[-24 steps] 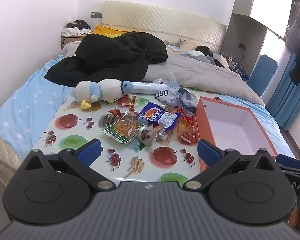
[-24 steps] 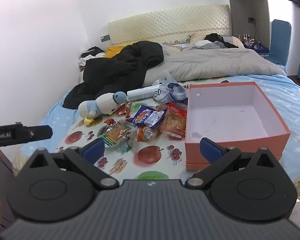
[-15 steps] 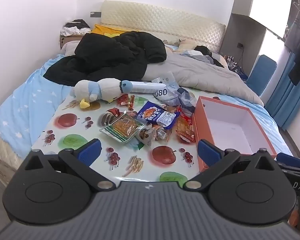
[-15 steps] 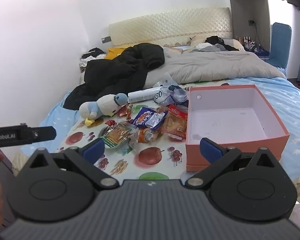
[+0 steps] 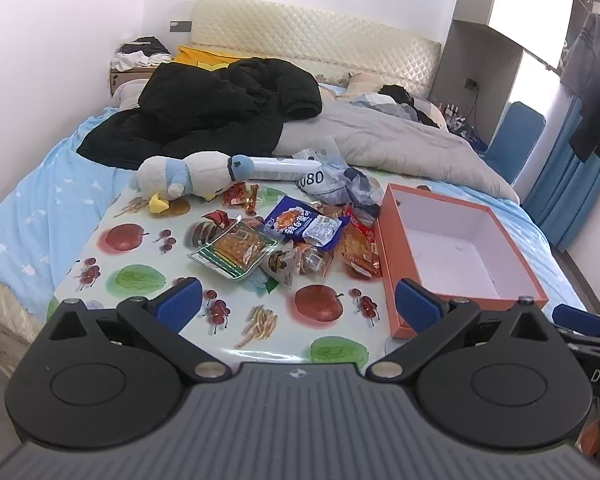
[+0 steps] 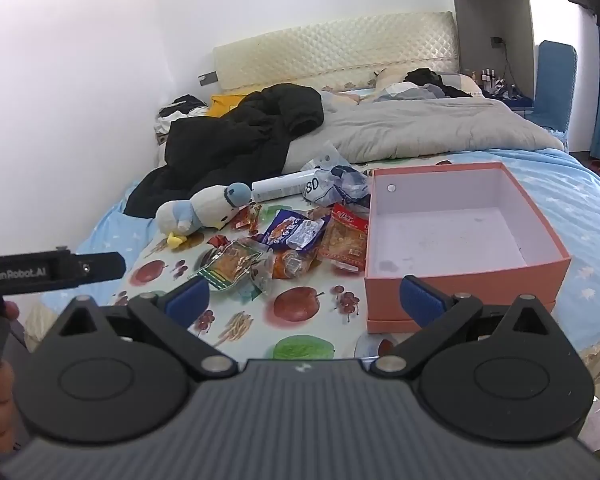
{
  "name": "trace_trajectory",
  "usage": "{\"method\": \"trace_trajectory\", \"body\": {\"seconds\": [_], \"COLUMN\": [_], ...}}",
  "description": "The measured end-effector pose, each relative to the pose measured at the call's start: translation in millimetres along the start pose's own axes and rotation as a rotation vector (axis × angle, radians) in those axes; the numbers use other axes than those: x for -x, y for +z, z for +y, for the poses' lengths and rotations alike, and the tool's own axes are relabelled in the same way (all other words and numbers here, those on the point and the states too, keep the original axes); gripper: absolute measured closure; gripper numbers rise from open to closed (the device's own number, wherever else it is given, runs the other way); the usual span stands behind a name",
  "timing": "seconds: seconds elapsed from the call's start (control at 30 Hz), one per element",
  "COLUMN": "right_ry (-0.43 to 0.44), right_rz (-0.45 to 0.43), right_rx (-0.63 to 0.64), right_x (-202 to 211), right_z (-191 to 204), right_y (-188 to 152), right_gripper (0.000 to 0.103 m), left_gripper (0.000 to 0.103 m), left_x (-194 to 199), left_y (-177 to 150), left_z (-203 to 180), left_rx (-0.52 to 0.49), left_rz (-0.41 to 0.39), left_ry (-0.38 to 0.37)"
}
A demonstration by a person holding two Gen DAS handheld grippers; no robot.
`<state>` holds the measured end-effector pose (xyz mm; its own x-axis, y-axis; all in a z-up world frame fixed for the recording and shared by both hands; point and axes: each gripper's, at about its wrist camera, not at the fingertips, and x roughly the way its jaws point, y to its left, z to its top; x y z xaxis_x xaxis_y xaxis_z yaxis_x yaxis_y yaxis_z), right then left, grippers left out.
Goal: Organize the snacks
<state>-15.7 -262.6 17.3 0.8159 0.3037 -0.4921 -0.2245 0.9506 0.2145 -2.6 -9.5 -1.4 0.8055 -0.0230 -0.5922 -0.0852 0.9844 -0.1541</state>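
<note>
While both the left gripper and right gripper gape wide, crinkled colourful snack packets lie heaped beside the orange box.

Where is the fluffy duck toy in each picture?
Left wrist view: the white and blue plush duck lies upper left of the snack pile.
Right wrist view: the duck lies left of centre.
Shared landmark: the open orange cardboard box, right of the snacks.

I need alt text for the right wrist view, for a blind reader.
An open claw hovers before a pile of snack packets on a fruit-print cloth, beside an empty orange box. A plush penguin lies behind.
</note>
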Motion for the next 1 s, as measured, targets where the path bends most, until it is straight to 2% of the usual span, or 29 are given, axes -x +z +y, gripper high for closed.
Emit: {"method": "trace_trajectory", "body": {"seconds": [0.17,0.33,0.67,0.8,1.0], "right_ry": [0.005,-0.001,-0.010,-0.003,0.007], "right_rz": [0.002,0.010,0.009,0.008,0.013], "right_rx": [0.008,-0.011,-0.019,-0.028,-0.020], "right_x": [0.5,-3.3,-7.6,-9.5,-14.1], "right_z": [-0.9,-2.5,-2.8,-3.8,-3.0], "right_y": [0.4,-1.6,-1.9,-0.8,3.7], "right_gripper": [0.000,0.000,0.000,0.000,0.000], "left_gripper": [0.000,0.000,0.000,0.000,0.000], "left_x": [3.6,2.3,-3.4,0.2,7.1], "left_y": [5.5,5.1,6.3,14.2,36.5], "left_z": [9.3,15.4,3.3,1.4,-4.1], "left_rx": [-0.004,0.011,-0.007,0.006,-0.010], "left_rz": [-0.023,-0.008,0.011,0.002,0.005], "left_ry": [0.035,0.039,0.019,-0.020,-0.019]}}
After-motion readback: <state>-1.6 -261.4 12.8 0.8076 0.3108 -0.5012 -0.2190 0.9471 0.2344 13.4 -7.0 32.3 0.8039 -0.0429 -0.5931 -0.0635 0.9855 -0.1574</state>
